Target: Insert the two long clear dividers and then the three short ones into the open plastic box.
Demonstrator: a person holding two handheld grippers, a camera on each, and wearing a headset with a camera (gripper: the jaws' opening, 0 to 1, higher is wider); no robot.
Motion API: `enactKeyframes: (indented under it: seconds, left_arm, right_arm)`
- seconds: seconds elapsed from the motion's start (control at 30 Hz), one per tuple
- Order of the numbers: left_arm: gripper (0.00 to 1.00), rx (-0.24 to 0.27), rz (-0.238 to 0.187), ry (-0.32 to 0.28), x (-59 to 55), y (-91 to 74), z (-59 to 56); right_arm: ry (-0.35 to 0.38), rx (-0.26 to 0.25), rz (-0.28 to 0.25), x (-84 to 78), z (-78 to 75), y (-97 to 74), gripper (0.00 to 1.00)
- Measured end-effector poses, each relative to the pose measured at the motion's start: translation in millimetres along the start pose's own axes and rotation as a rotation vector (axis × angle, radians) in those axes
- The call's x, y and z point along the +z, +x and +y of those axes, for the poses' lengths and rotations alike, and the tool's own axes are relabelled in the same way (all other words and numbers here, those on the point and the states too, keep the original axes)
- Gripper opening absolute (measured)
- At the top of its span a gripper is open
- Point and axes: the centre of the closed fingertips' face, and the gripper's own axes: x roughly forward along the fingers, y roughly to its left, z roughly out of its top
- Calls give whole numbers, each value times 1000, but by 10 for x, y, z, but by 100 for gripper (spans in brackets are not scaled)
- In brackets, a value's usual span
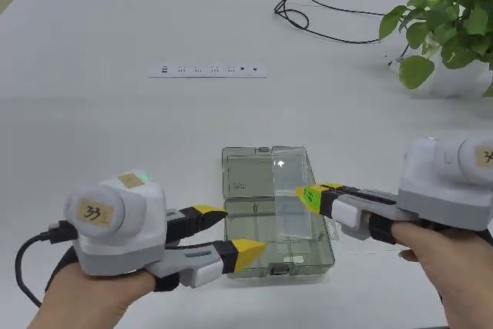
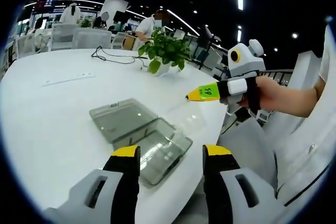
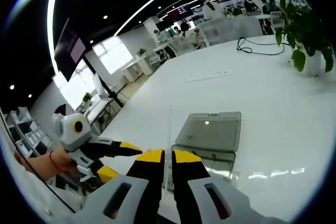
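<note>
Right tool (image 1: pixel 308 194) pinches clear divider (image 1: pixel 293 217) above box (image 1: pixel 312 260), long axis crosswise to tool.

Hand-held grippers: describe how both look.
Left hand-held gripper: rounded white body, tan label 33, green light, black cable, black jaws with yellow tips. Right hand-held gripper: white body, black jaws, yellow tips, green sticker.

33 handwritten on tan sticker (image 1: pixel 94 213), left tool (image 1: pixel 229 230) body; 39 on green tag (image 2: pixel 209 92), right tool (image 2: pixel 190 97)
</note>
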Motion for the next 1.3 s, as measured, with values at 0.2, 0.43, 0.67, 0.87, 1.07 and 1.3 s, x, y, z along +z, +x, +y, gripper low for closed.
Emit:
enactKeyframes:
  seconds: [0.2, 0.43, 0.67, 0.87, 1.07, 1.3]
  left_arm:
    - [56, -2, 9, 35, -76, -69, 43]
    - [65, -4, 14, 87, -141, -129, 96]
    - [80, -14, 34, 152, -214, -164, 146]
    - [88, -31, 38, 216, -262, -165, 176]
    - [94, -44, 51, 249, -312, -149, 204]
    - [100, -61, 66, 284, -361, -140, 235]
  right_arm:
    - [-15, -22, 37, -59, -26, -14, 7]
    - [-23, -47, 66, -82, -60, -20, 7]
    - [-1, -93, 121, -103, -173, -40, 7]
    - [51, -155, 176, -163, -271, -33, 7]
    - [105, -214, 239, -241, -361, 15, 7]
    - [171, -251, 304, -307, -394, 106, 7]
